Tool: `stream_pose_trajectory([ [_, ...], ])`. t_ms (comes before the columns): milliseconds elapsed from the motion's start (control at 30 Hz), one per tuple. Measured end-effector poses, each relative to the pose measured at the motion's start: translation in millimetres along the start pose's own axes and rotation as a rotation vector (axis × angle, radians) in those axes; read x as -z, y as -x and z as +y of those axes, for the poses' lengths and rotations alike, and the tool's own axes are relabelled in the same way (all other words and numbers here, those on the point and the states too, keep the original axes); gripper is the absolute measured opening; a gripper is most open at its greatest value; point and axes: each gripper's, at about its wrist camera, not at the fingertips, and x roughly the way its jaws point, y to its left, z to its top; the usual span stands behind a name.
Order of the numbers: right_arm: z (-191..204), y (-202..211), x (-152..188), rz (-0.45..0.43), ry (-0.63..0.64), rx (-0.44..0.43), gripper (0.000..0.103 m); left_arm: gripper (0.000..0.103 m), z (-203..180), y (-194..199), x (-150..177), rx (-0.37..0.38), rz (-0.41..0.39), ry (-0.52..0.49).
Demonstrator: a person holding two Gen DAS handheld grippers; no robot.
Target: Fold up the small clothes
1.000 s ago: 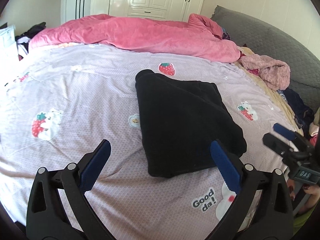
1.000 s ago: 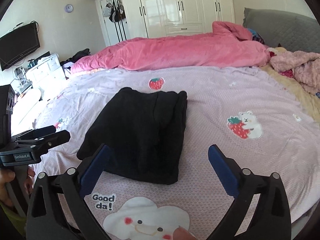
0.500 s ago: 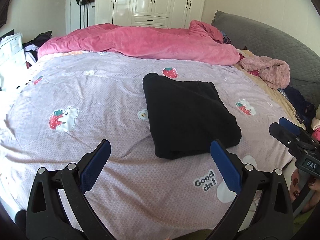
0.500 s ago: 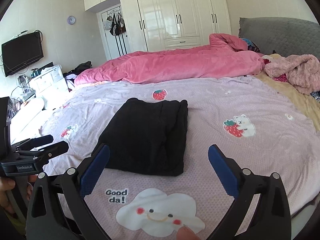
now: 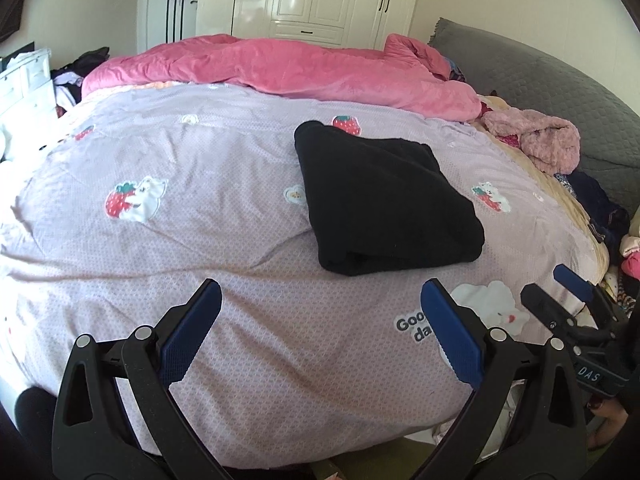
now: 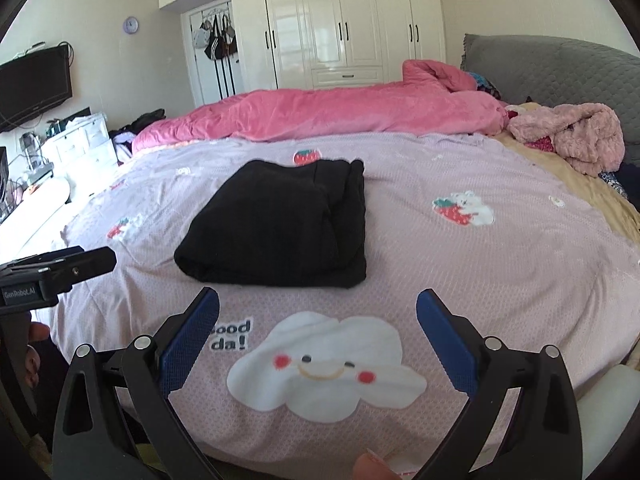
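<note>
Left gripper (image 5: 318, 308): jaws are standing wide apart, holding nothing, hovering over the lilac bedspread (image 5: 200, 184) short of the garment.
Right gripper (image 6: 318, 308): fingers are spread open and empty, hanging above the cloud print (image 6: 328, 368).
Black garment (image 5: 384, 204): is lying folded on the bedspread's middle, near the strawberry print (image 5: 346, 125).
Only right view is showing: television (image 6: 34, 84), wall clock (image 6: 131, 24).
Only left view is showing: the garment's thick folded roll facing the camera.
Axis: long side is running from the near bed edge toward the pink duvet (image 6: 320, 114).
</note>
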Motion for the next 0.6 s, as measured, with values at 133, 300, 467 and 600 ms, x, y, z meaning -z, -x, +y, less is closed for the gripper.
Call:
stream_pose_trajectory([
  [133, 2.5, -9.4, 7.5, 0.032, -0.004, 0.015, 0.098, 0.094, 4.9, -1.5, 6.8, -0.005, 0.006, 0.021],
  [300, 8.4, -12.9, 9.2, 0.021, 0.014, 0.027, 0.098, 0.094, 10.1, -3.9, 8.8, -0.019, 0.011, 0.036],
  [467, 12.4, -12.7, 9.4, 0.008, 0.033, 0.026, 0.098, 0.094, 11.7, -6.6, 11.8, -0.026, 0.020, 0.041],
  [600, 12.8, -12.9, 9.2, 0.010, 0.027, 0.022, 0.098, 0.094, 13.4, -6.1, 13.0, -0.031, 0.021, 0.047],
])
